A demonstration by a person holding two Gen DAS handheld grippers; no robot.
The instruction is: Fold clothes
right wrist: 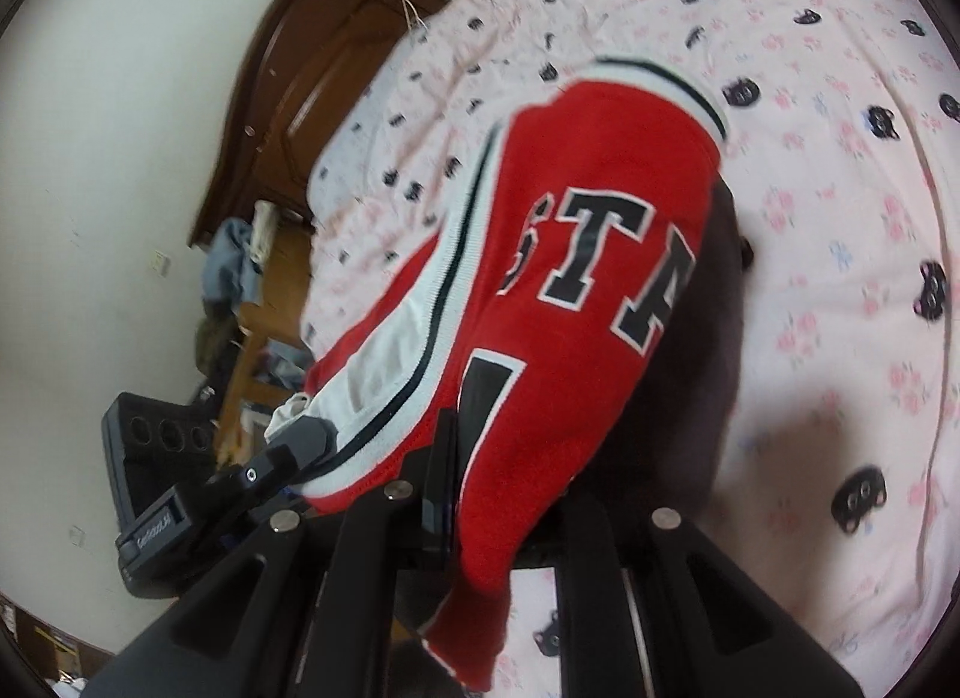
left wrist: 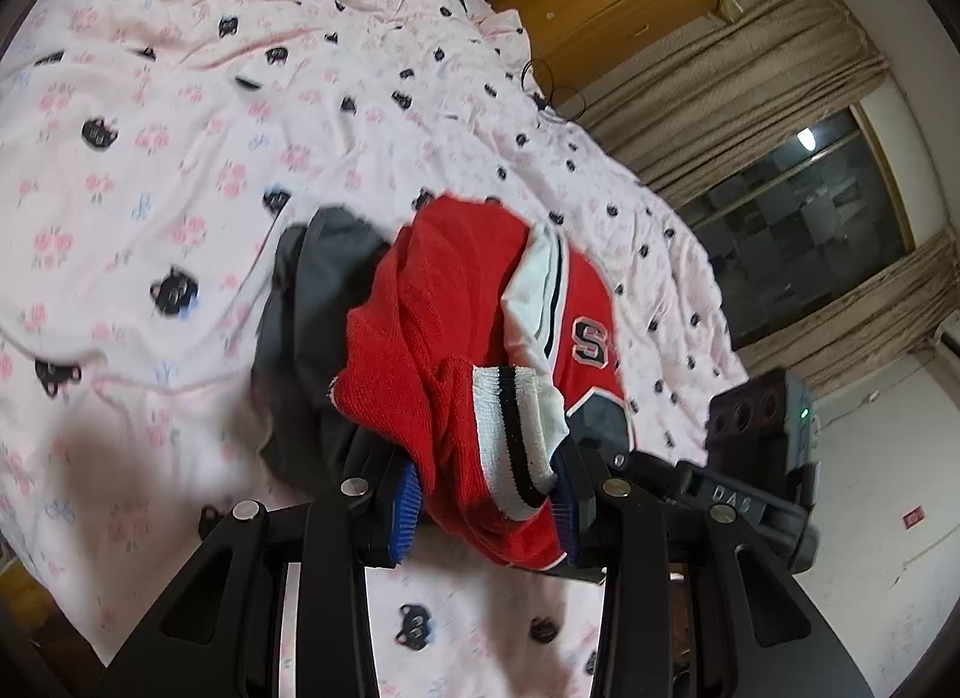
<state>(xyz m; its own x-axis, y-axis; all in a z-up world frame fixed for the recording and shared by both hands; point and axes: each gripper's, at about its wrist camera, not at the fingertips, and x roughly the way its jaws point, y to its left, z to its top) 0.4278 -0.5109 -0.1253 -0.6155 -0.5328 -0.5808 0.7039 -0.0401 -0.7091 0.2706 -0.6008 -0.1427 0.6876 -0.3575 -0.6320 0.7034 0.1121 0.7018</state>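
While one red jersey (left wrist: 456, 302) hangs above the bed (left wrist: 150, 170), two grippers, left gripper (left wrist: 486, 509) and right gripper (right wrist: 504, 494), clamp it.

A jersey (left wrist: 456, 338) was held between the fingers of the left gripper (left wrist: 486, 509) above a bedsheet (left wrist: 150, 170); a second garment (left wrist: 312, 338) was hung behind it, to its left. In the right wrist view, the jersey (right wrist: 576, 290) was clamped in the right gripper (right wrist: 510, 512), with the bedsheet (right wrist: 840, 218) spread beneath and to the right. A headboard (right wrist: 312, 74) was seen at the bed's far end, and a curtain (left wrist: 750, 62) and window (left wrist: 798, 230) were placed beyond the bed, at the right of the left wrist view.
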